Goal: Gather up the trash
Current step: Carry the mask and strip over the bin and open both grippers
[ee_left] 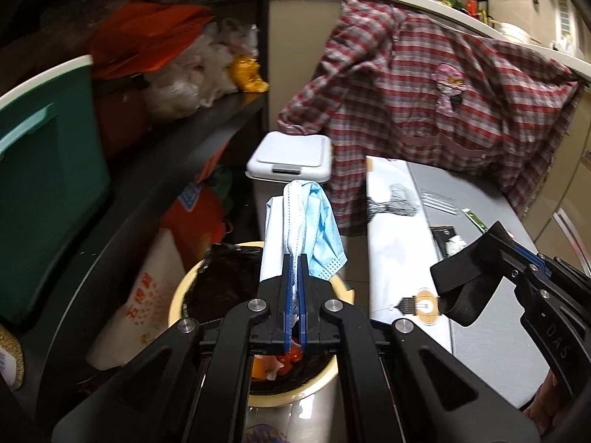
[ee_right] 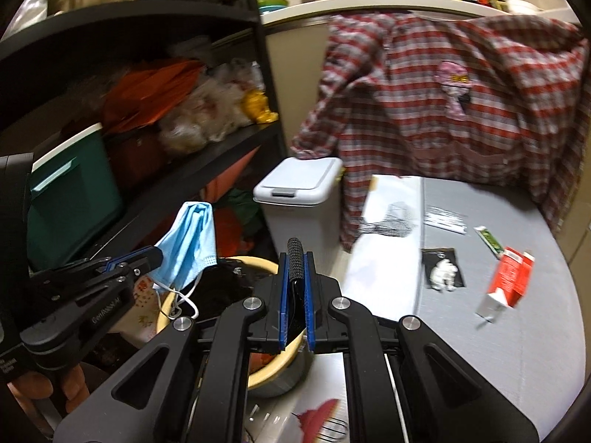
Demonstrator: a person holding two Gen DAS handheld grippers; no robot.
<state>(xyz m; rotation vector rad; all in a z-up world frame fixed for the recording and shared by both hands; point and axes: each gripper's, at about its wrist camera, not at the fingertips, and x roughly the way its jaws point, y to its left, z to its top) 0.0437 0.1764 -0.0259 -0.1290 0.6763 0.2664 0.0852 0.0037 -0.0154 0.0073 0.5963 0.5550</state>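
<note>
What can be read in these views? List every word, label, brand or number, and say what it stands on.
"DAS": on the body of the right tongs.
"GenRobot", with an unclear ending: on the arm of the left tongs.
Red Chinese characters on the white sack: too blurred to read.
Print on the red carton: too blurred to read.

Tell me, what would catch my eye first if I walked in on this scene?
Probably the blue face mask pinched in the left gripper, dangling above the yellow-rimmed trash bin with its black liner. Beside it, the right gripper is clamped on a black strap. Behind both, a red plaid shirt hangs over the counter edge above the grey table.
</note>
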